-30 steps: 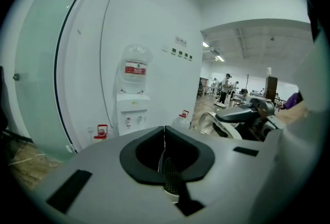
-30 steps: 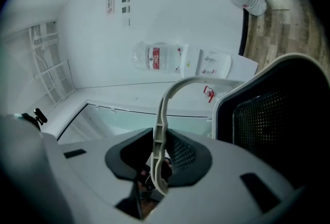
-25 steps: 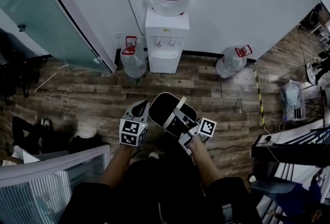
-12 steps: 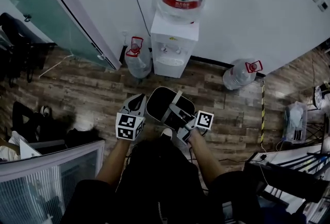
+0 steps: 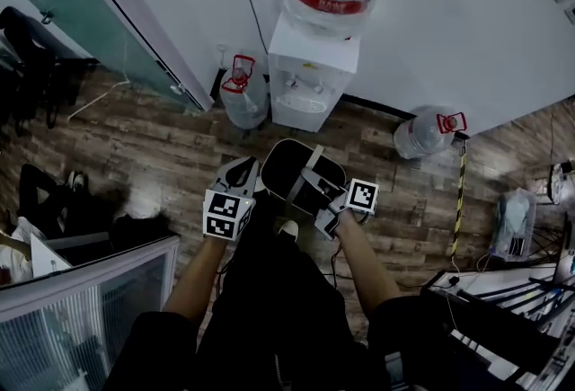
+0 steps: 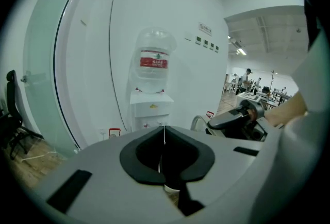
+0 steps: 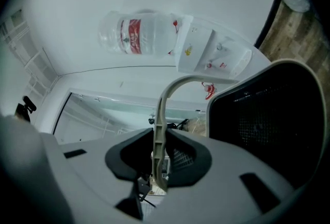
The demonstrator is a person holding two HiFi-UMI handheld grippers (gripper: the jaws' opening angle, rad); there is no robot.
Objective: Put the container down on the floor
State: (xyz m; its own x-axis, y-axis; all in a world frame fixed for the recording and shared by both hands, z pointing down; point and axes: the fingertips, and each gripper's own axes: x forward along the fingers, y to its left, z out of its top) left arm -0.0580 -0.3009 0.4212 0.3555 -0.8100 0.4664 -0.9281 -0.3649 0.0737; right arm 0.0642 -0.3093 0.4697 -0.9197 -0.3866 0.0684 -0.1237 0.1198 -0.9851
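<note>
container (image 5: pixel 289 175): black, dead centre of the head view, hanging by its handle, up off the floor (image 5: pixel 135 146)
handle (image 7: pixel 161 115): pale bar, running up between the right jaws
right gripper (image 7: pixel 157 161): clamped on the handle, at 4 o'clock of the container
left gripper (image 6: pixel 164 153): jaws pressed together, nothing in them, at 8 o'clock, just beside the container
dispenser (image 5: pixel 310 84): at 12 o'clock, against the wall
bottles: one (image 5: pixel 244 97) at 11 o'clock on the floor, one (image 5: pixel 427 133) at 2 o'clock
</note>
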